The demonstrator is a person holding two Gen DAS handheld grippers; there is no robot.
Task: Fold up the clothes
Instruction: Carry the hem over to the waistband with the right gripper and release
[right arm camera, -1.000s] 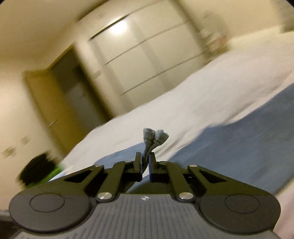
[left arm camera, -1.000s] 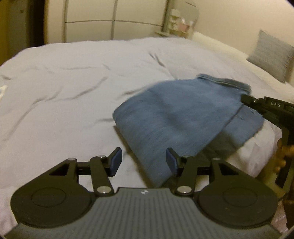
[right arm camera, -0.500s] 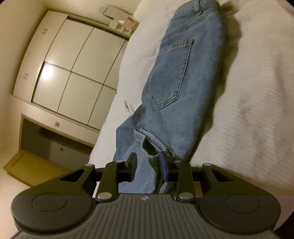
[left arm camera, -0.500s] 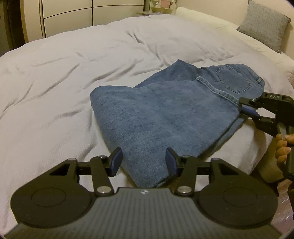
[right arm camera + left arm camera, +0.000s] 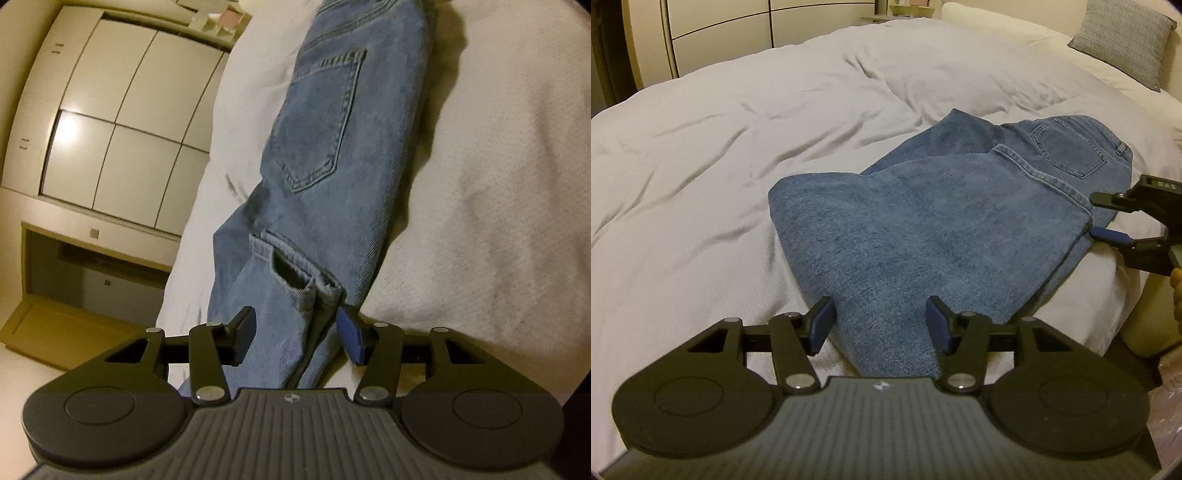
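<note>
A pair of blue jeans (image 5: 923, 236) lies folded over on the white bed (image 5: 720, 155), back pocket showing at the far right. My left gripper (image 5: 881, 328) is open at the near folded edge, with denim between its fingers but not clamped. In the left wrist view my right gripper (image 5: 1102, 216) hangs open at the jeans' right edge by the hem. From the right wrist, my right gripper (image 5: 299, 334) stands open with the leg hem (image 5: 295, 273) between its spread fingers, and the back pocket (image 5: 321, 122) lies beyond.
A grey pillow (image 5: 1123, 37) rests at the head of the bed, far right. White wardrobe doors (image 5: 738, 26) stand behind the bed. The bed's near right corner drops to the floor beside a hand (image 5: 1176, 291) holding the right gripper.
The jeans leg was swung over and laid on the rest of the pair. My right gripper, shut a second ago, has opened wide and let go of the hem. The left stayed open.
</note>
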